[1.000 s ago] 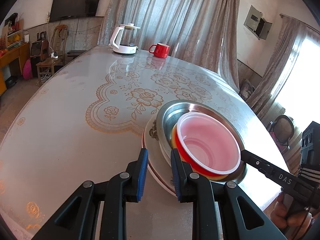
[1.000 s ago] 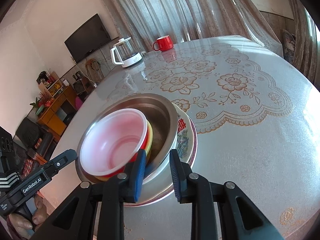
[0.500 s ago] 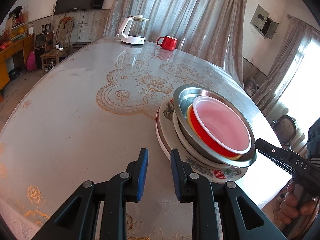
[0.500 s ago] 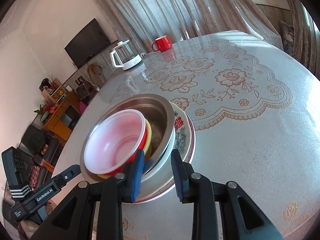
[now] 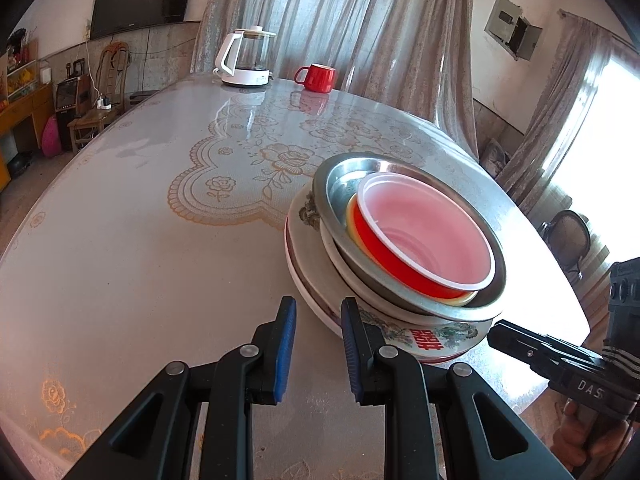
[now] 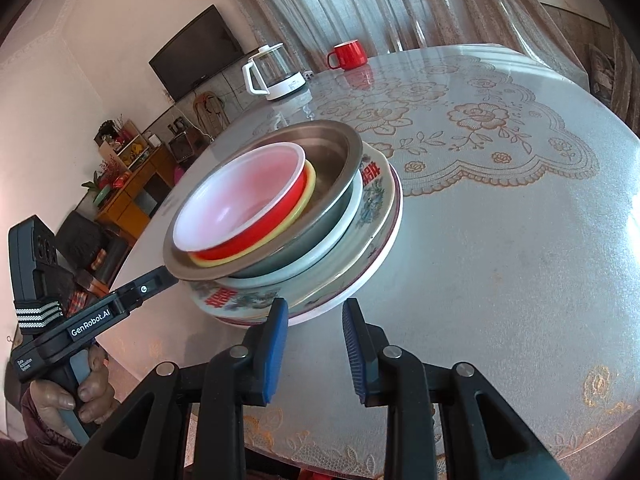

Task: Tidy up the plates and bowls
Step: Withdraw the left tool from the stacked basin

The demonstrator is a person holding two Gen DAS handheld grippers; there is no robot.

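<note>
A stack of dishes stands near the table's edge. A red bowl with a white inside (image 5: pixel 424 240) (image 6: pixel 240 204) sits on a yellow one inside a steel bowl (image 5: pixel 340 184) (image 6: pixel 336 148). Under them are a white bowl, a flowered china plate (image 5: pixel 428 338) (image 6: pixel 372 196) and a red-rimmed plate. My left gripper (image 5: pixel 316 344) is open and empty, just short of the stack's near left side. My right gripper (image 6: pixel 314 344) is open and empty, just in front of the stack. Each gripper shows in the other's view, beside the stack.
The round table has a glossy lace-patterned cover (image 5: pixel 240 168). A white electric kettle (image 5: pixel 244 60) (image 6: pixel 276 72) and a red mug (image 5: pixel 318 78) (image 6: pixel 348 56) stand at the far side. The table's edge runs close behind the stack. Chairs and cabinets stand around the room.
Both grippers have drawn back from the stack, which stays on the table. The jaws no longer straddle the plate rims. The right gripper's jaws have opened a little wider.
</note>
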